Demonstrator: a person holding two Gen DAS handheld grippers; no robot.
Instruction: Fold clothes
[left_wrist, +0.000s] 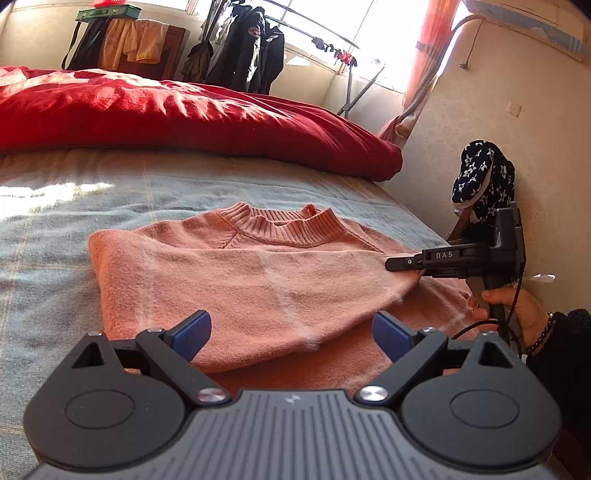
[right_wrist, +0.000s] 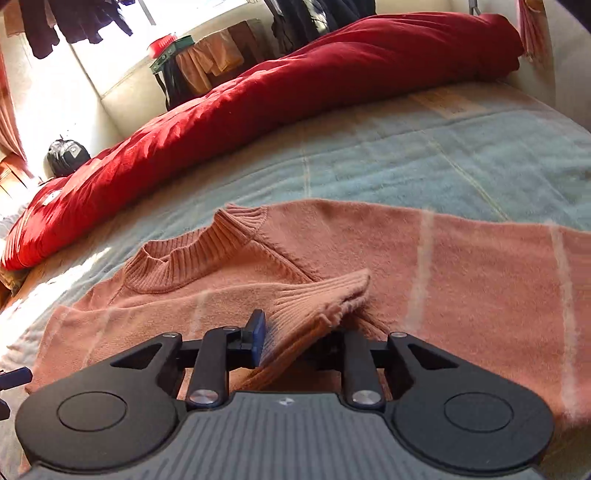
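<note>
A pink knit sweater (left_wrist: 236, 280) with thin white stripes lies on the light blue bed cover, its ribbed collar (left_wrist: 284, 225) toward the red quilt. My left gripper (left_wrist: 291, 332) hovers open over the sweater's near edge, blue pads wide apart with nothing between them. In the left wrist view my right gripper (left_wrist: 400, 266) comes in from the right, shut on a sleeve. The right wrist view shows the ribbed sleeve cuff (right_wrist: 325, 299) pinched in my right gripper (right_wrist: 291, 334) and lifted over the sweater's body (right_wrist: 461, 258). One blue pad (right_wrist: 257, 338) shows; the cuff hides the other.
A bulky red quilt (left_wrist: 184, 114) lies along the far side of the bed. The blue bed cover (left_wrist: 55, 229) stretches left of the sweater. A person's hand (left_wrist: 517, 314) holds the right gripper near the wall, where a star-patterned cloth (left_wrist: 484, 177) hangs. Clothes hang by the window.
</note>
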